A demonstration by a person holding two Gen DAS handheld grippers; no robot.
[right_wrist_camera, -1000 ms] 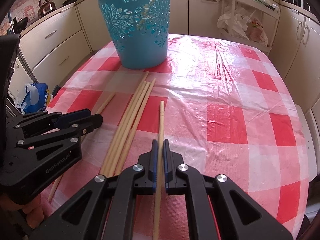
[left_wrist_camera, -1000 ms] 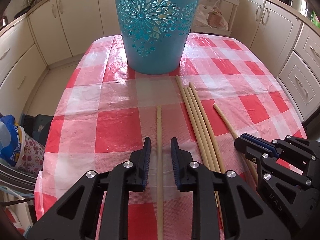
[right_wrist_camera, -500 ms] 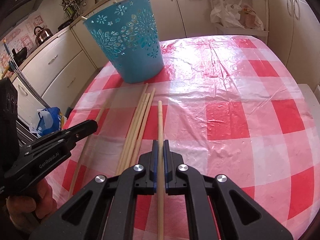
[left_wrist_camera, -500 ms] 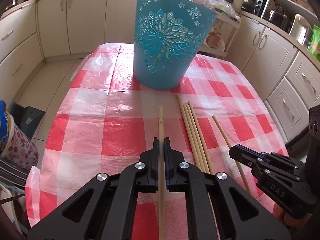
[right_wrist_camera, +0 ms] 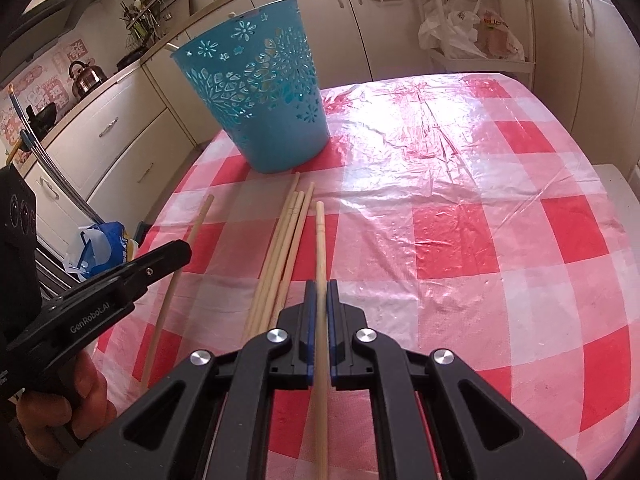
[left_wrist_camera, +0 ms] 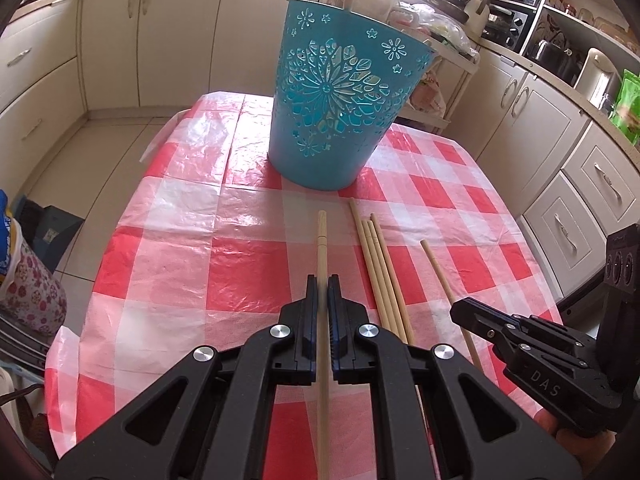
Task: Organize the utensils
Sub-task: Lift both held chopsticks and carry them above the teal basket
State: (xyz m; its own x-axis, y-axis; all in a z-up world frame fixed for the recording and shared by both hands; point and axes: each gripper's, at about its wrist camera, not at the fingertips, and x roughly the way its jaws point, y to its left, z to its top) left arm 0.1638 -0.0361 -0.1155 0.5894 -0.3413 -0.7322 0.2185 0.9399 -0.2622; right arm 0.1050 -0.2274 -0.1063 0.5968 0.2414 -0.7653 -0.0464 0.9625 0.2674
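Two sticks are pinched, one apiece in the clamped left gripper and right gripper; perhaps four loose sticks await the bucket.

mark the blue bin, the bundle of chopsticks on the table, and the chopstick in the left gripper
blue bin [left_wrist_camera: 336,120], left wrist view, front wall.
chopstick bundle [left_wrist_camera: 378,264], left wrist view, mid-length.
held chopstick [left_wrist_camera: 322,248], left wrist view, shaft ahead of the fingertips.
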